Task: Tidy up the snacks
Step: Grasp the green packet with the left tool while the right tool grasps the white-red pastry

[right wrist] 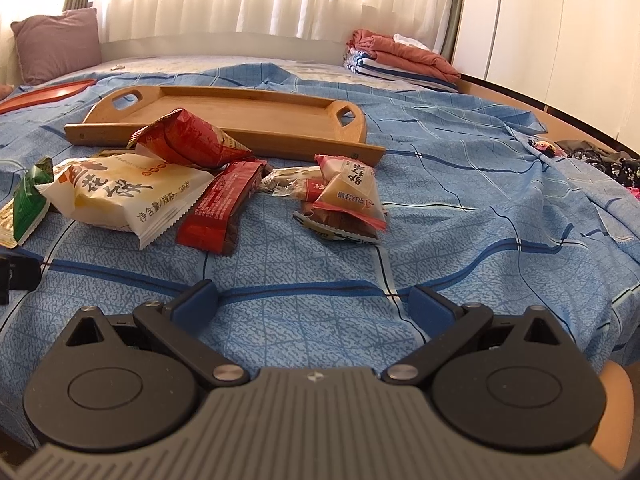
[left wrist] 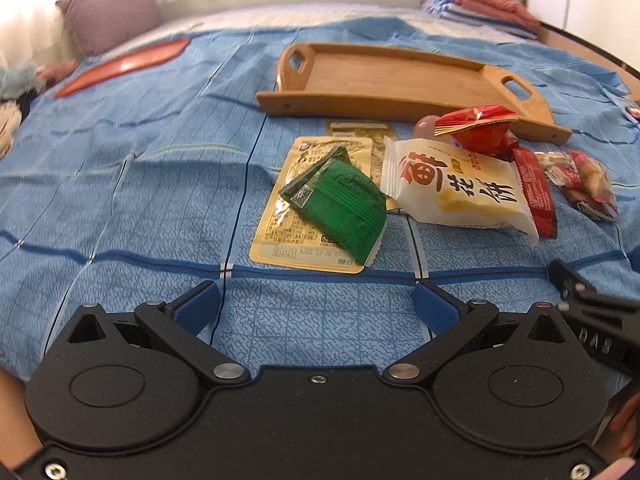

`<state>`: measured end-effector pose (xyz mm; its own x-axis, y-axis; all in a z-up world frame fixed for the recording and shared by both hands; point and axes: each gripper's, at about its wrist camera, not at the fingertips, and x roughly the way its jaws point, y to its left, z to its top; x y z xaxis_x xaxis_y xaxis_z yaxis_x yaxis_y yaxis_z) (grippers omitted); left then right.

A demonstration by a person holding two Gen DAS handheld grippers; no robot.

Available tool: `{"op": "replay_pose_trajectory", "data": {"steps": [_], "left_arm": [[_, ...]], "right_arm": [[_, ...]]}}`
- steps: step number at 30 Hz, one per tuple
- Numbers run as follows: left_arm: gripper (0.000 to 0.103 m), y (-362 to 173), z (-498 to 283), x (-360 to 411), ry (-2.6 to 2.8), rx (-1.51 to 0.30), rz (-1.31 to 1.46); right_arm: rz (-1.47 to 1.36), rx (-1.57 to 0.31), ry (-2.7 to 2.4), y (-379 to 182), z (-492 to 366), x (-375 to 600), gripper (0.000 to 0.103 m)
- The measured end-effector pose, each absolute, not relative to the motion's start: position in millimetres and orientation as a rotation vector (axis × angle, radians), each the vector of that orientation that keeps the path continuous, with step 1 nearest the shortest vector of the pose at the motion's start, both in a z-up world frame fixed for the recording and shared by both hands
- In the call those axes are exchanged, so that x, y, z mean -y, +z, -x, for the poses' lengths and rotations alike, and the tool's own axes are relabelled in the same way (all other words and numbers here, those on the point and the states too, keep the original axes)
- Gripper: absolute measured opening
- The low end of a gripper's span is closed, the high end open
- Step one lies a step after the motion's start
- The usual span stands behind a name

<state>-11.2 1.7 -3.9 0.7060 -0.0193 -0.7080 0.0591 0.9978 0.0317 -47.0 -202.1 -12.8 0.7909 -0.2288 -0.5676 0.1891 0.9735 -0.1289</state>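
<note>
Both grippers hang low over a bed covered by a blue checked sheet [left wrist: 120, 184], each with its blue-padded fingers spread wide and nothing between them. Ahead of the left gripper [left wrist: 318, 304] lies a loose heap of snacks: a green sachet [left wrist: 340, 208] rests tilted on top of a flat gold packet [left wrist: 276, 220], and just to its right a puffy white pastry bag [left wrist: 460, 188] overlaps a dark red bar wrapper [left wrist: 534, 192]. A crumpled red packet [left wrist: 478, 126] sits on the far end of the white bag, close to the near rail of the wooden tray [left wrist: 400, 100]. At the right edge of the heap is a small clear-and-red candy bag [left wrist: 580, 180].

From the right gripper [right wrist: 314, 300], the same pile spreads across the left and middle of the sheet, with a pink-and-white triangular packet [right wrist: 352, 196] lying atop a dark wrapper nearest to it. The tray stands empty beyond the snacks, its two cut-out handles visible. Farther back, a flat red tray [right wrist: 44, 94] lies on the sheet, a mauve pillow [right wrist: 56, 44] leans at the head of the bed, and folded blankets [right wrist: 400, 60] are stacked near the curtain.
</note>
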Motion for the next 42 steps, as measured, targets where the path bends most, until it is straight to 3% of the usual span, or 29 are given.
{"op": "replay_pose_trajectory", "data": {"steps": [10, 15, 20, 31, 36, 42], "left_arm": [[0.103, -2, 14, -5, -0.065, -0.71, -0.054], [0.09, 6, 11, -12, -0.083, -0.677, -0.021], [0.085, 18, 8, -18, -0.123, -0.624, 0.041], [0.084, 13, -8, -4, -0.143, -0.624, -0.006], [0.069, 7, -14, 0, -0.164, -0.634, -0.013], [0.069, 3, -17, -1, -0.167, -0.63, 0.004]], "right_arm": [[0.032, -0.599, -0.174, 1, 32, 217, 0.103], [0.042, -0.549, -0.18, 12, 25, 223, 0.1], [0.005, -0.538, -0.2, 15, 16, 237, 0.094], [-0.01, -0.529, -0.225, 8, 10, 248, 0.088], [-0.041, -0.53, -0.212, 7, 7, 251, 0.078], [-0.081, -0.525, -0.197, 6, 3, 255, 0.072]]}}
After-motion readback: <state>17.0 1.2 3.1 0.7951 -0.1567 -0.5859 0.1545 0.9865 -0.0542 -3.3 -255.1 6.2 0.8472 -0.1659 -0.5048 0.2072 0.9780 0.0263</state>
